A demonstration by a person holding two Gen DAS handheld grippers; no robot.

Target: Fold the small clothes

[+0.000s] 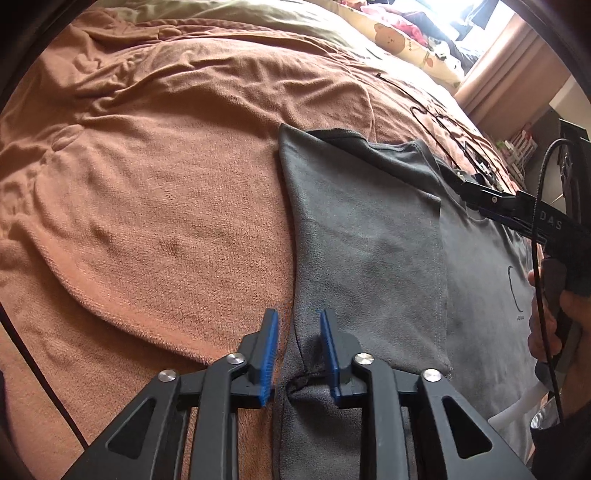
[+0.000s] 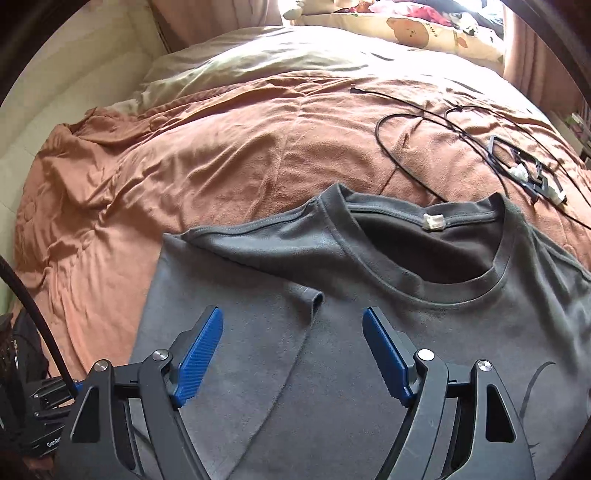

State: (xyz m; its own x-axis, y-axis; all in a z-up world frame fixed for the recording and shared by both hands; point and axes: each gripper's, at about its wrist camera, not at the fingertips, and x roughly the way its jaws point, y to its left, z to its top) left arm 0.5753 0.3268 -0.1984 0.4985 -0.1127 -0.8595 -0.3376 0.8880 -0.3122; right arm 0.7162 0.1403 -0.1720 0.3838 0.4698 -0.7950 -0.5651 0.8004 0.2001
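A dark grey T-shirt [image 1: 369,240] lies flat on the bed, its left side folded inward over the body. My left gripper [image 1: 299,332] is open at the shirt's folded left edge, blue pads a small gap apart, a ridge of grey fabric between them. The right wrist view shows the T-shirt [image 2: 369,350] with its collar [image 2: 424,284] and white neck label [image 2: 436,221] ahead. My right gripper [image 2: 293,325] hangs wide open just above the folded-in sleeve [image 2: 310,295], holding nothing. In the left wrist view the right gripper [image 1: 469,190] reaches over the collar, held by a hand [image 1: 546,328].
A rumpled brown blanket [image 1: 147,184] covers the bed [image 2: 184,166]. Black cables [image 2: 406,122] and a small black frame with white pieces [image 2: 524,173] lie just beyond the collar. A bear-print pillow [image 2: 413,29] and a pale duvet [image 2: 240,62] lie at the far end.
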